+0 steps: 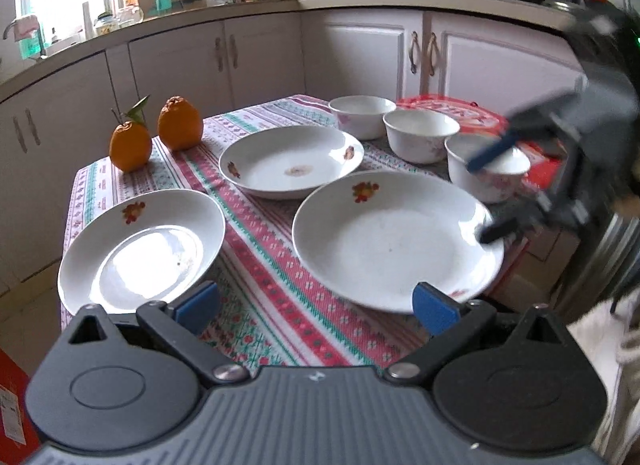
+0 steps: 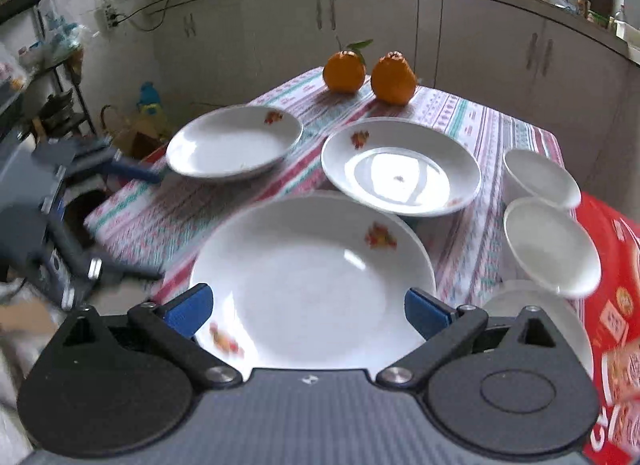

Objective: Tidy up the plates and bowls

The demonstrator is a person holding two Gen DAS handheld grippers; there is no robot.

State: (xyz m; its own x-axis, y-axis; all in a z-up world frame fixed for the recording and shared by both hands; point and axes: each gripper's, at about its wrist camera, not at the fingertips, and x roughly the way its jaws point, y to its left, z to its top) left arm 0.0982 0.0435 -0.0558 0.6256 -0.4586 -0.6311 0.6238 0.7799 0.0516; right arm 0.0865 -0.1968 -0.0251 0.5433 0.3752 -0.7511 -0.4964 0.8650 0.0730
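Three plates and three bowls lie spread on the cloth-covered surface (image 1: 260, 233), none stacked yet, so the sorting looks barely begun. The big plate (image 2: 312, 285) sits at the near edge, right under the right tongs (image 2: 308, 313), whose blue pads are spread as wide as they go, with nothing pinched between them; that stance suits straddling a broad rim. The left tongs (image 1: 316, 305) are also wide apart and empty, hanging over the gap between the left plate (image 1: 140, 253) and the big plate.

The mid plate (image 1: 292, 161) lies toward the far edge. The bowls (image 1: 420, 135) run in a line along the right edge, partly on a red box (image 1: 480, 117). All the crockery is glossy white glazed ware, shallow and round, with small fruit decals. Two oranges (image 1: 156, 137) stand at the far left corner.
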